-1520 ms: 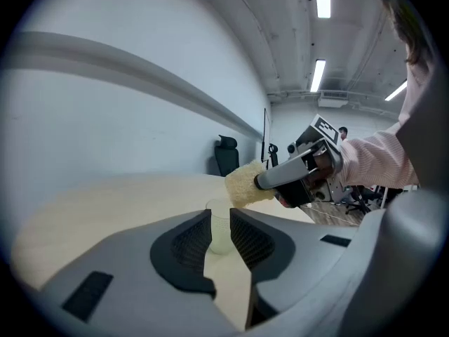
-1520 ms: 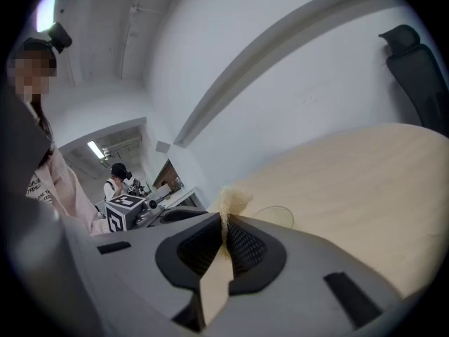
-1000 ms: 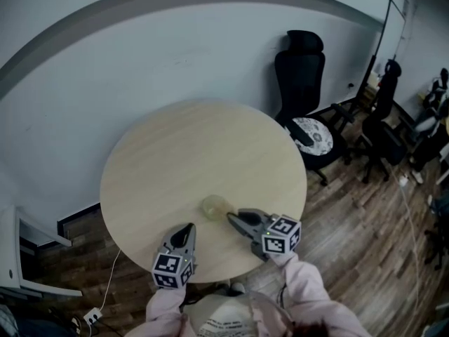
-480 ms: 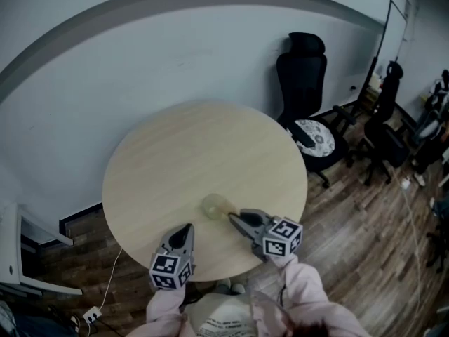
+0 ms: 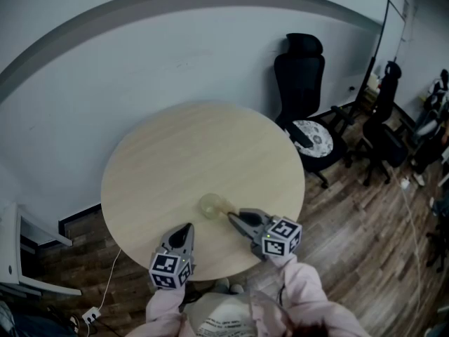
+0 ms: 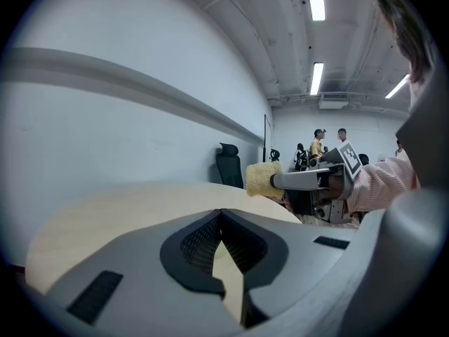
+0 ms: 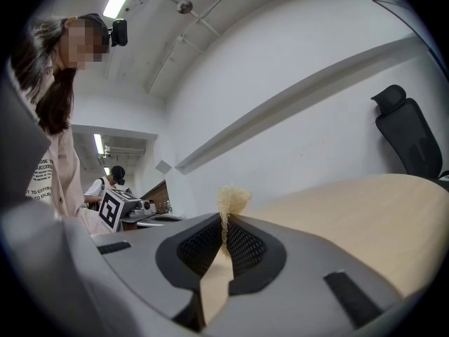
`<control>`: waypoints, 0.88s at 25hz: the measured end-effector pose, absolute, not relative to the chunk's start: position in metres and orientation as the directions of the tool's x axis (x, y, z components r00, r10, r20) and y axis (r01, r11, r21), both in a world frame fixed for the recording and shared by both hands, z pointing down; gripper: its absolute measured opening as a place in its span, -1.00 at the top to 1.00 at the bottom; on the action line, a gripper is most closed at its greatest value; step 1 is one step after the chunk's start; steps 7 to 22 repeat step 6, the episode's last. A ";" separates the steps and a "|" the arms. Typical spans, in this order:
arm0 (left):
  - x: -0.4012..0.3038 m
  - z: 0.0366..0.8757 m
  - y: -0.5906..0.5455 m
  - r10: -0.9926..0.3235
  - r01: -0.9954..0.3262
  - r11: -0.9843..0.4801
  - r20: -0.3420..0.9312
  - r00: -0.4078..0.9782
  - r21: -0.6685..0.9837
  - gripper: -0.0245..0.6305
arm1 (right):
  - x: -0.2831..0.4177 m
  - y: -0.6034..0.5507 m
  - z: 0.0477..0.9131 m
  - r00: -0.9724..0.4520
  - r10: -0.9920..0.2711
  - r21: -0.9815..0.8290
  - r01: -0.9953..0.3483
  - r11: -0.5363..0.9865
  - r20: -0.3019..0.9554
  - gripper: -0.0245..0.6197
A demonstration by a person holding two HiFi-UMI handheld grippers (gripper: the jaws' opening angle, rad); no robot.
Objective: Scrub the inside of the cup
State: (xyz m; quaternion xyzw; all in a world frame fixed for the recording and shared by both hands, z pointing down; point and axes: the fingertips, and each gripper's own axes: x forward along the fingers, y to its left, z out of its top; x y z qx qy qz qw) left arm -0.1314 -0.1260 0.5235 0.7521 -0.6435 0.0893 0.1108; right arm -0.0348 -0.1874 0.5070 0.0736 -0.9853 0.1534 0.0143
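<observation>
Your right gripper [image 5: 231, 217] is clamped on the yellow sponge [image 5: 213, 206], which juts past its tips toward the round table's [image 5: 175, 153] middle, its long side seemingly upright. Your left gripper [image 5: 189, 227] is closed and empty. Nothing has shifted since a second ago.

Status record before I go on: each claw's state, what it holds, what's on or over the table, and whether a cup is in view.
left claw: shut, empty, at the table's near edge
right claw: shut on the sponge
sponge: pale yellow, pinched at the right claw's tip, sticking out past it over the table
table: round, light wood
cup: none made out in any view
behind table: black office chair against the wall
</observation>
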 end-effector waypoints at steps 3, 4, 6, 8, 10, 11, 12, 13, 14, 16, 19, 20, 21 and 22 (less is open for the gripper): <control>-0.129 0.523 -0.127 -0.948 -0.988 -0.150 0.277 0.157 0.048 0.95 | -0.032 -0.189 0.508 -0.989 -0.142 -0.299 -0.149 0.942 0.048 0.87; -0.128 0.523 -0.127 -0.948 -0.988 -0.150 0.276 0.157 0.048 0.95 | -0.031 -0.189 0.508 -0.989 -0.142 -0.297 -0.149 0.943 0.047 0.87; -0.126 0.523 -0.127 -0.948 -0.987 -0.151 0.276 0.158 0.047 0.95 | -0.029 -0.189 0.509 -0.989 -0.142 -0.292 -0.149 0.945 0.045 0.87; -0.126 0.523 -0.127 -0.948 -0.987 -0.151 0.276 0.158 0.047 0.95 | -0.029 -0.189 0.509 -0.989 -0.142 -0.292 -0.149 0.945 0.045 0.87; -0.126 0.523 -0.127 -0.948 -0.987 -0.151 0.276 0.158 0.047 0.95 | -0.029 -0.189 0.509 -0.989 -0.142 -0.292 -0.149 0.945 0.045 0.87; -0.126 0.523 -0.127 -0.948 -0.987 -0.151 0.276 0.158 0.047 0.95 | -0.029 -0.189 0.509 -0.989 -0.142 -0.292 -0.149 0.945 0.045 0.87; -0.126 0.523 -0.127 -0.948 -0.987 -0.151 0.276 0.158 0.047 0.95 | -0.029 -0.189 0.509 -0.989 -0.142 -0.292 -0.149 0.945 0.045 0.87; -0.126 0.523 -0.127 -0.948 -0.987 -0.151 0.276 0.158 0.047 0.95 | -0.029 -0.189 0.509 -0.989 -0.142 -0.292 -0.149 0.945 0.045 0.87; -0.126 0.523 -0.127 -0.948 -0.987 -0.151 0.276 0.158 0.047 0.95 | -0.029 -0.189 0.509 -0.989 -0.142 -0.292 -0.149 0.945 0.045 0.87; -0.126 0.523 -0.127 -0.948 -0.987 -0.151 0.276 0.158 0.047 0.95 | -0.029 -0.189 0.509 -0.989 -0.142 -0.292 -0.149 0.945 0.045 0.87; -0.126 0.523 -0.127 -0.948 -0.987 -0.151 0.276 0.158 0.047 0.95 | -0.029 -0.189 0.509 -0.989 -0.142 -0.292 -0.149 0.945 0.045 0.87; -0.126 0.523 -0.127 -0.948 -0.987 -0.151 0.276 0.158 0.047 0.95 | -0.029 -0.189 0.509 -0.989 -0.142 -0.292 -0.149 0.945 0.045 0.87; -0.126 0.523 -0.127 -0.948 -0.987 -0.151 0.276 0.158 0.047 0.95 | -0.029 -0.189 0.509 -0.989 -0.142 -0.292 -0.149 0.945 0.045 0.87; -0.126 0.523 -0.127 -0.948 -0.987 -0.151 0.276 0.158 0.047 0.95 | -0.029 -0.189 0.509 -0.989 -0.142 -0.292 -0.149 0.945 0.045 0.87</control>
